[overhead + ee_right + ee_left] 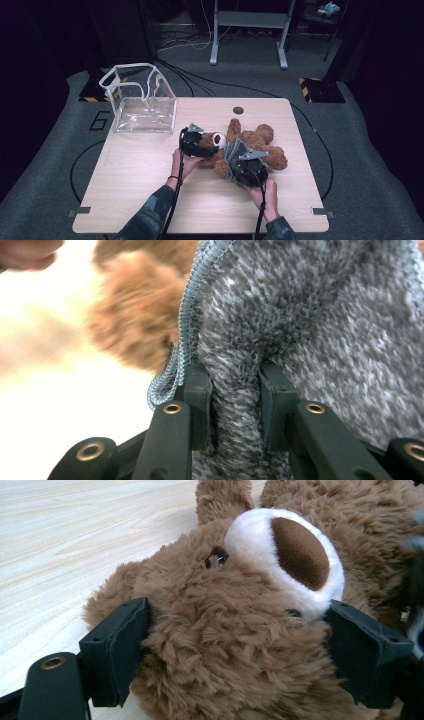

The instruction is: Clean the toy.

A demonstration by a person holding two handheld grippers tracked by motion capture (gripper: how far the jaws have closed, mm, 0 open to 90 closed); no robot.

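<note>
A brown teddy bear (260,142) lies on its back in the middle of the wooden table (140,175). My left gripper (210,145) comes at it from the left. In the left gripper view the bear's head (235,605) fills the gap, and my left gripper (240,640) has both pads pressed into the fur at its sides. A grey knitted cloth (234,150) lies over the bear's near side. My right gripper (235,395) is shut on a fold of the grey cloth (325,315), with brown bear fur (135,305) behind it.
A clear plastic bag (145,100) with white trim stands open at the table's back left corner. A small round hole (238,110) is in the tabletop near the far edge. Bare wood lies to the left and along the front.
</note>
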